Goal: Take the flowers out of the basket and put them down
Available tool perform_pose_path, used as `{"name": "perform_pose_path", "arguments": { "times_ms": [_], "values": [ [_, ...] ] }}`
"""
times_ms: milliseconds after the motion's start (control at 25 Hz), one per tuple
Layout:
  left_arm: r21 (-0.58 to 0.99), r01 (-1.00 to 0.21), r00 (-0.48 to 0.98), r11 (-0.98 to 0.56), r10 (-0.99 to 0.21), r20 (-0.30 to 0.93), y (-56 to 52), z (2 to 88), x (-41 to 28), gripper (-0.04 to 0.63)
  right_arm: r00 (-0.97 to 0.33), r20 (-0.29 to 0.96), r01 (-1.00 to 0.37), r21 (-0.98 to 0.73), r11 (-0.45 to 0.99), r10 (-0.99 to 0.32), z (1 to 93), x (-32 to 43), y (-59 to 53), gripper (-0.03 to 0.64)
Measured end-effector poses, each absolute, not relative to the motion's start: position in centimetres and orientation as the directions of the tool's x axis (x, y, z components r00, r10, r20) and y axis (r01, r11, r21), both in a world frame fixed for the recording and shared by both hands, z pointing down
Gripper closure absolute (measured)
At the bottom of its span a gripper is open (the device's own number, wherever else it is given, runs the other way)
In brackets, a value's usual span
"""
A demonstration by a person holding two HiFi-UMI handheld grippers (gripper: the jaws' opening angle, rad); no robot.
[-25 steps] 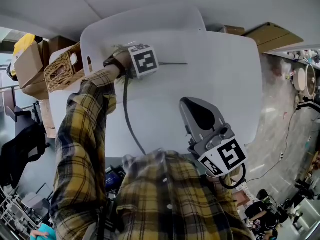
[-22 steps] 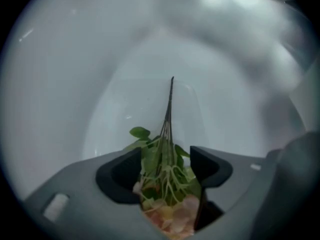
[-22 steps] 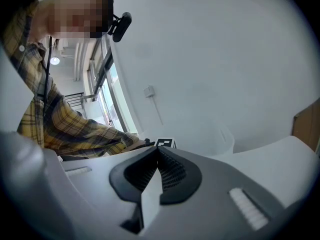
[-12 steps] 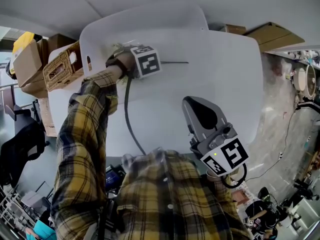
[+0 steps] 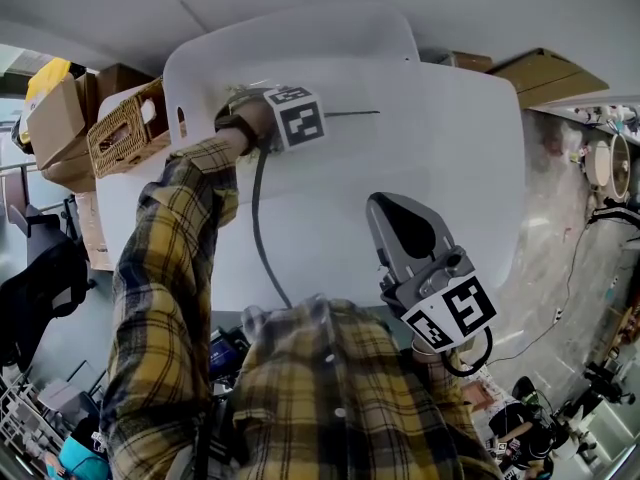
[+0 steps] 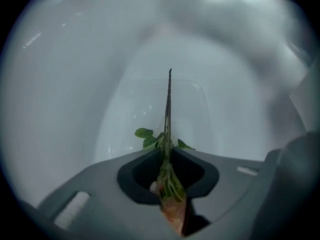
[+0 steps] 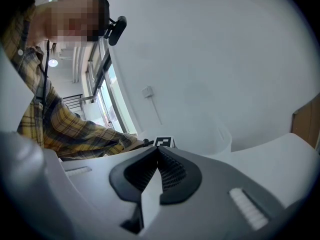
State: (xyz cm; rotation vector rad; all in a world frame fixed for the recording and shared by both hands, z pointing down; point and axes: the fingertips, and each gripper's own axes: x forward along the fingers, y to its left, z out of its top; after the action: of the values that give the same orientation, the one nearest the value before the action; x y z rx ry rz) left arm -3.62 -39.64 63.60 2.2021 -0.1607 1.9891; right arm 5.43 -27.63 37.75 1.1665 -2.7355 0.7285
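One white basket (image 5: 300, 28), one flower stem (image 6: 168, 109), one wicker basket (image 5: 125, 136), one white table (image 5: 460, 188). Two grippers: left gripper (image 6: 168, 156), right gripper (image 7: 158, 151). At least three cardboard boxes (image 5: 58, 128). One black cable (image 5: 258, 228). One black chair (image 5: 40, 288). One person in a plaid shirt (image 5: 165, 298).
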Motion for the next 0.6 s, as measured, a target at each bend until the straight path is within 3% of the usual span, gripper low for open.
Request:
{"name": "perform_pose_path", "arguments": {
  "times_ms": [600],
  "values": [
    [-0.086, -0.224, 0.158, -0.971, -0.123, 0.98, -39.9, 56.1, -3.8, 0.557, -0.744, 0.208, -0.661, -0.376, 0.65, -0.636, 35.2, 4.4, -24.8, 0.614]
  ]
}}
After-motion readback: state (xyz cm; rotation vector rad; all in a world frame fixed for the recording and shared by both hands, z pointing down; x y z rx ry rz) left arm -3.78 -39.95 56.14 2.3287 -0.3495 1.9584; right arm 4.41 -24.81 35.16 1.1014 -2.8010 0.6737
